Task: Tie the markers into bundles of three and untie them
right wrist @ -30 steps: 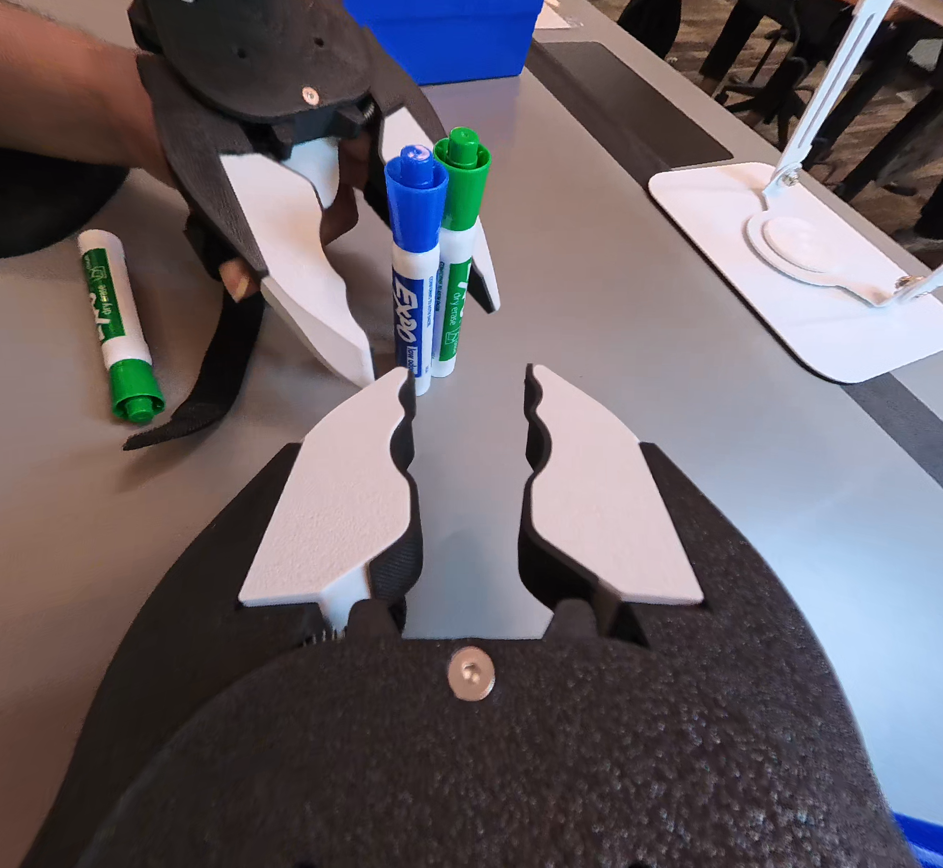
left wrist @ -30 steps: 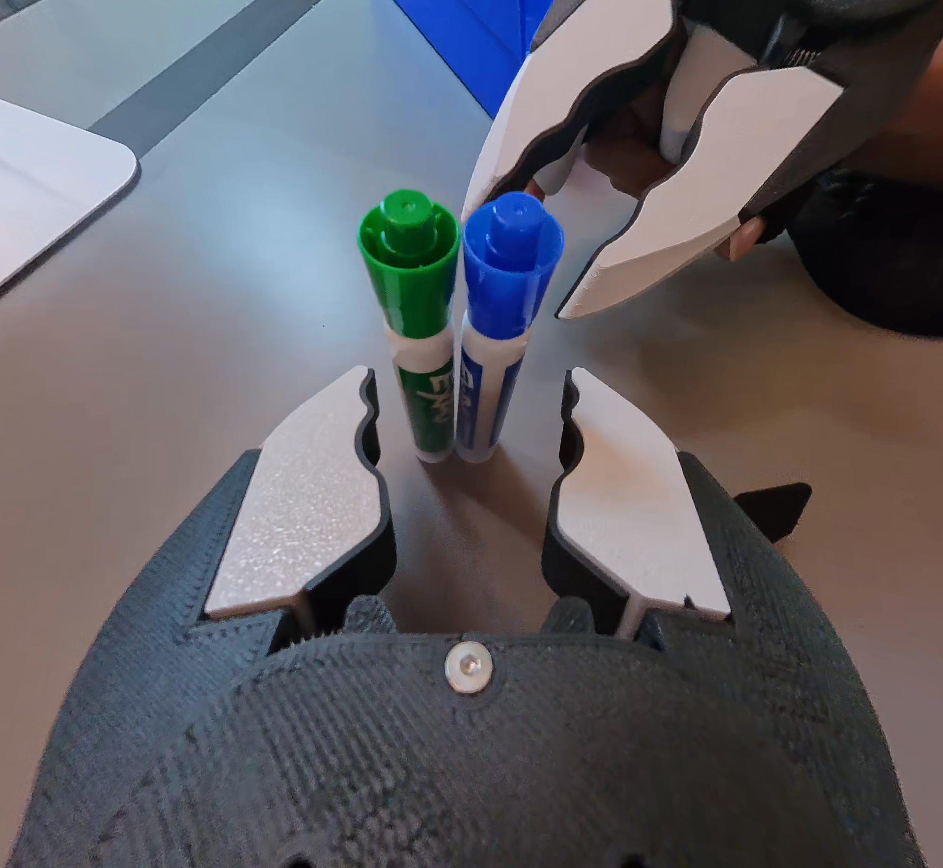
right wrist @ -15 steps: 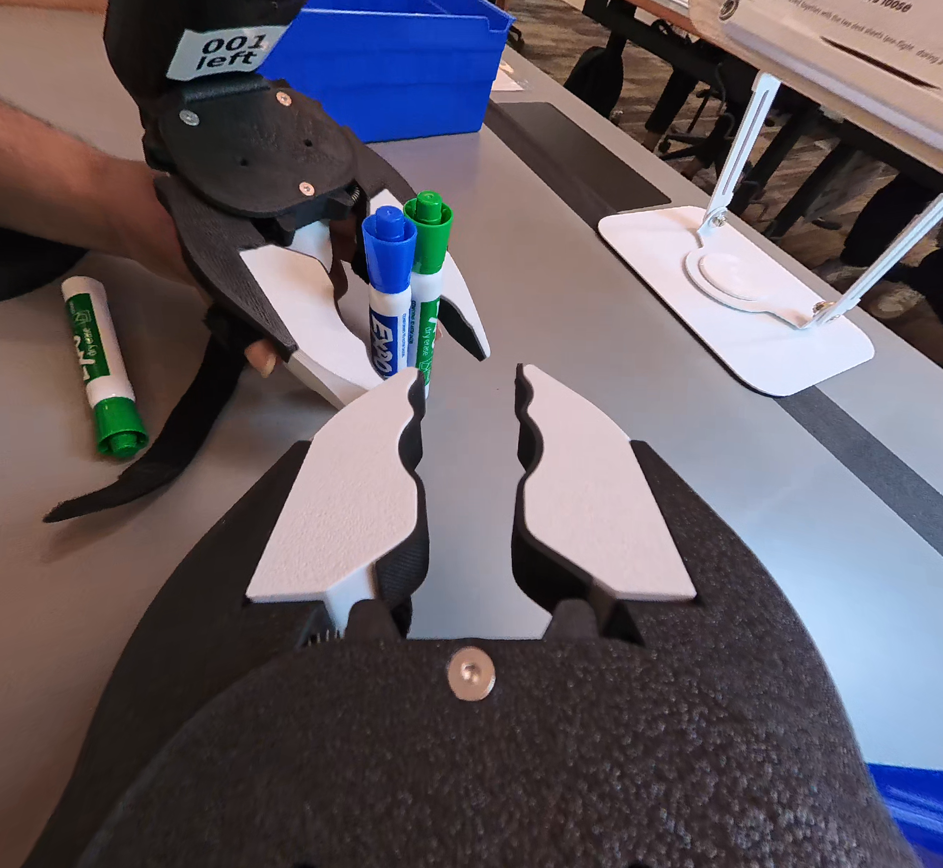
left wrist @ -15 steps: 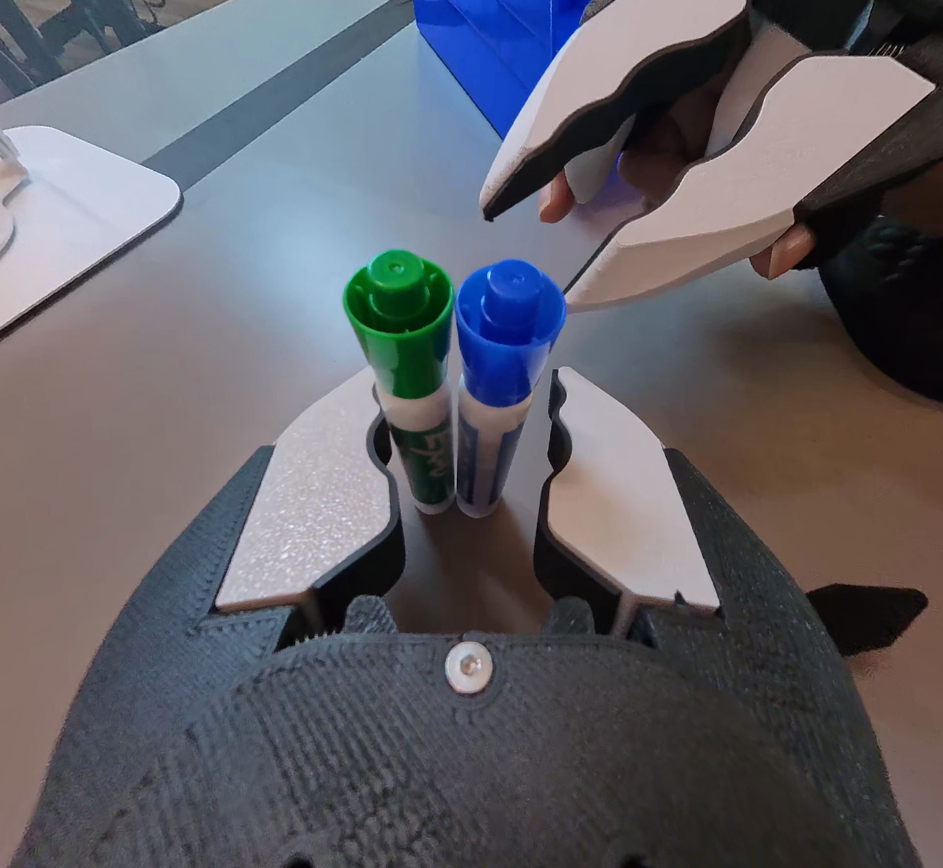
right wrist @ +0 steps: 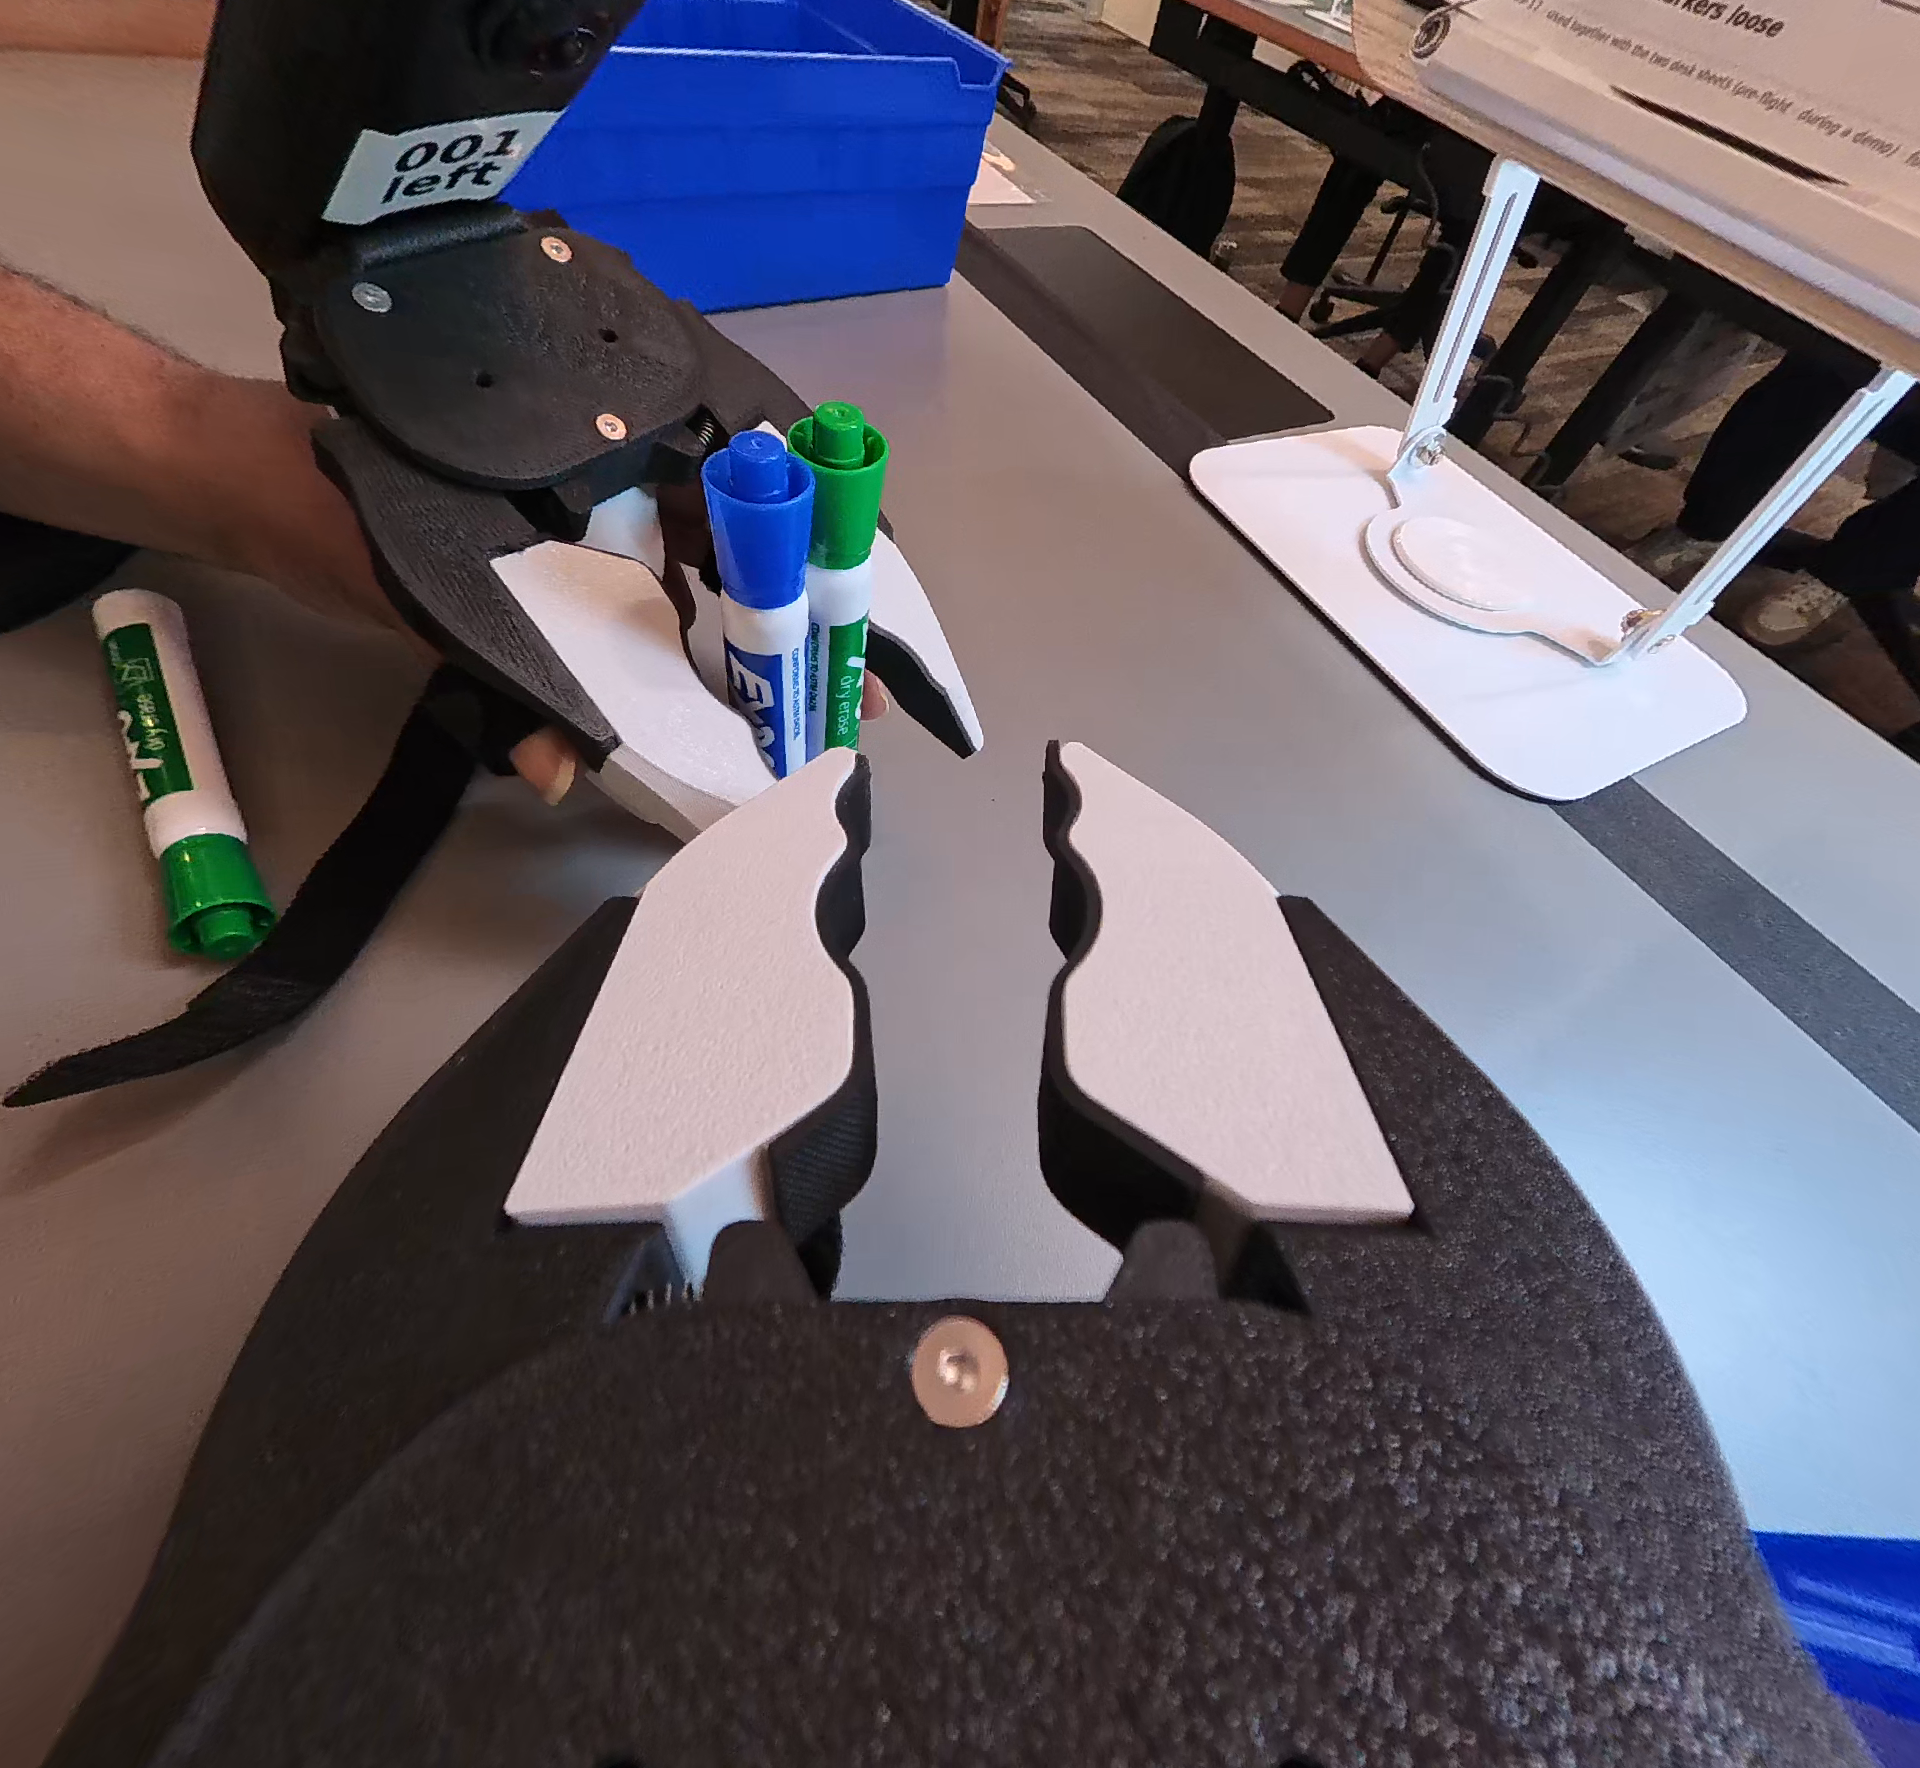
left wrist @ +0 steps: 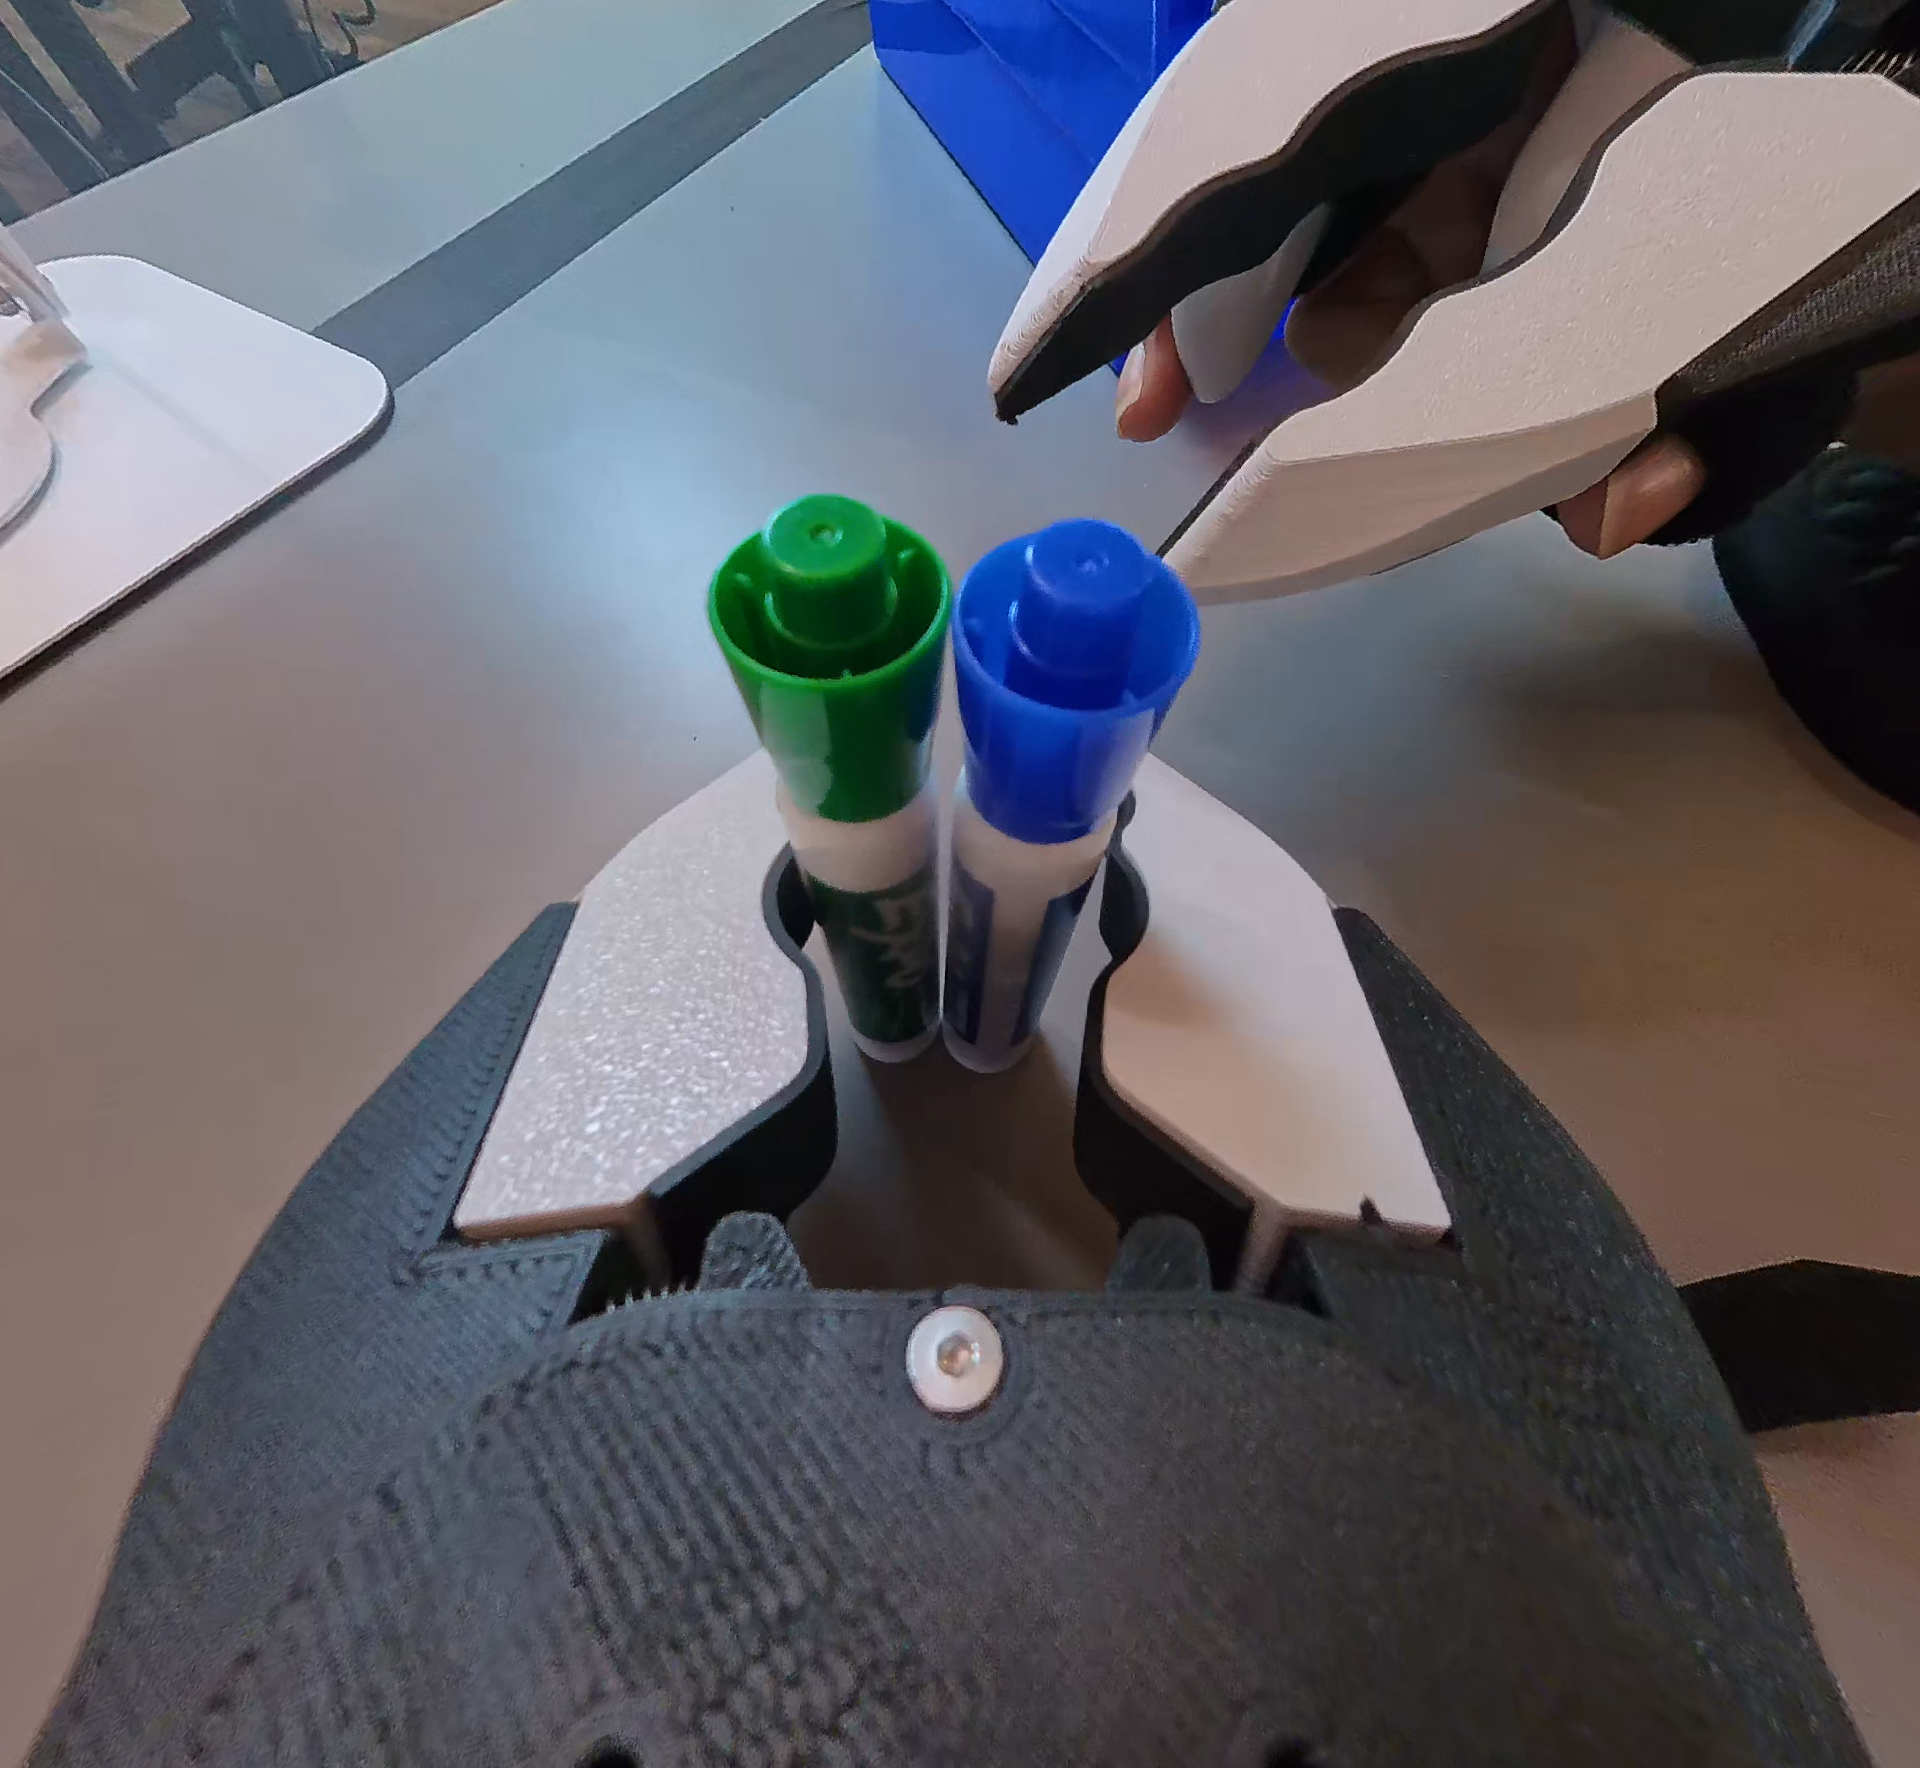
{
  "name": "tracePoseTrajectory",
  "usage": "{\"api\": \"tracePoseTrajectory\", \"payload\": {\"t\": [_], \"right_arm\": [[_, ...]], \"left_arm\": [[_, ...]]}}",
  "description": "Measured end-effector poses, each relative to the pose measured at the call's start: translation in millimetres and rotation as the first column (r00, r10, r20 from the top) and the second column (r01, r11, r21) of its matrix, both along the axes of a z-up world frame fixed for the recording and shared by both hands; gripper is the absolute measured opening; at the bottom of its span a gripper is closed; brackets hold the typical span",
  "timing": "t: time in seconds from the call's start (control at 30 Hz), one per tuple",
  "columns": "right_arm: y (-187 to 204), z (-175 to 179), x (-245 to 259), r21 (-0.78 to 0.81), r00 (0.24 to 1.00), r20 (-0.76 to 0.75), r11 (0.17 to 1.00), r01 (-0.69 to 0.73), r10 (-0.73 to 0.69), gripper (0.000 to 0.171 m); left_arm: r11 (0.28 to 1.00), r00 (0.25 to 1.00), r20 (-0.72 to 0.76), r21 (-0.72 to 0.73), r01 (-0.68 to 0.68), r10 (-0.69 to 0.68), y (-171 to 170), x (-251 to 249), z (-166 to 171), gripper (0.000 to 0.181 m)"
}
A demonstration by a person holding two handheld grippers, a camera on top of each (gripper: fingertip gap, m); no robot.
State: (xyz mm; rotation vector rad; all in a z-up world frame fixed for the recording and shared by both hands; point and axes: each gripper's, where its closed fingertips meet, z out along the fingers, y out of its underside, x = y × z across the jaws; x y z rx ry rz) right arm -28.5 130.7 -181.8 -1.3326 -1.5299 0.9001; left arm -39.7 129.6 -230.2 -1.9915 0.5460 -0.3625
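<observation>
**Two markers upright in left gripper, third still on the desk**

Left wrist view: left gripper sits around a green marker and a blue marker, both upright, caps up, side by side and touching, butts on the grey desk. Fingers look closed to marker width, but firm pinch vs. loose cage: cannot tell. Right gripper hovers just beyond the blue marker, lower tip near the blue cap, jaws partly apart, nothing between them. Blue bin is further back from the pair.

Right wrist view: right gripper parted a moderate gap, empty, tips just short of the standing pair. Blue marker is nearer this camera, green marker behind it, the left gripper flanking both. Second green marker lies flat on the desk, well to the far side of the left gripper from the pair. White stand base is on the opposite side. No tie visible.

Risks, my read: the right gripper's tip clips the blue cap and tips the pair, since the hold is low and they only rest on their butts. Uneven squeeze could splay them. The bundle needs a third marker, and fetching it leaves the pair on one grip.
</observation>
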Motion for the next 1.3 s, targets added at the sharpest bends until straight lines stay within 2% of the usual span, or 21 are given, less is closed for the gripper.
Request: {"api": "tracePoseTrajectory", "payload": {"t": [0.87,1.0,1.3], "right_arm": [[0.0,-2.6,-1.0,0.003,1.0,0.006,1.0,0.004,-0.004,0.03],[0.3,-2.6,-0.9,0.002,1.0,0.005,1.0,0.005,-0.005,0.03],[-3.9,-9.9,-3.2,-0.034,1.0,0.027,0.999,-0.013,0.014,0.03]], "left_arm": [[1.0,1.0,-0.004,-0.008,0.01,-0.01,-0.3,0.2,-3.3,0.047],[1.0,1.0,-0.005,0.004,0.021,-0.021,-1.4,0.5,-1.3,0.037],[0.999,0.999,-0.005,-0.011,0.038,-0.038,-3.2,0.7,-4.6,0.04]]}}
